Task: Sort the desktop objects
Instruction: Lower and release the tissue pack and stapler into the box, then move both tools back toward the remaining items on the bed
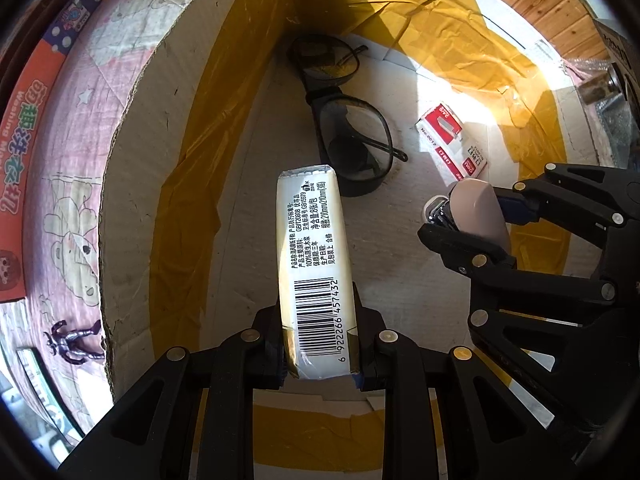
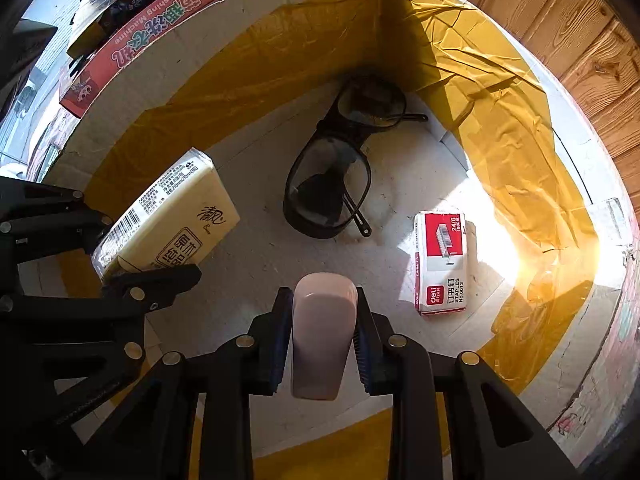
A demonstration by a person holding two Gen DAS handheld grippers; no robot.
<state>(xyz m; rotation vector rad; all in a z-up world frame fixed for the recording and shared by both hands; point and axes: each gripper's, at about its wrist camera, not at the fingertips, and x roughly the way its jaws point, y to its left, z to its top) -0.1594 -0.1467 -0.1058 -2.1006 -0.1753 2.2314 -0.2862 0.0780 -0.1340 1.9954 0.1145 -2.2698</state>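
Both grippers hang inside an open cardboard box [image 1: 132, 184] lined with yellow tape. My left gripper [image 1: 320, 344] is shut on a cream tissue pack [image 1: 314, 264] with a barcode, held above the box floor; the pack also shows at the left of the right wrist view [image 2: 172, 216]. My right gripper [image 2: 324, 340] is shut on a pale pink stapler [image 2: 322, 328], which also shows in the left wrist view [image 1: 476, 208]. Black-framed glasses [image 2: 332, 176] and a red-and-white staples box [image 2: 440, 260] lie on the box floor ahead.
The box wall [image 2: 532, 128] rises on all sides. Outside it lie a pink patterned cloth [image 1: 68, 184], a red toy carton [image 1: 28, 128] and a small purple figurine [image 1: 72, 340]. A wood-panel wall [image 2: 560, 20] stands behind.
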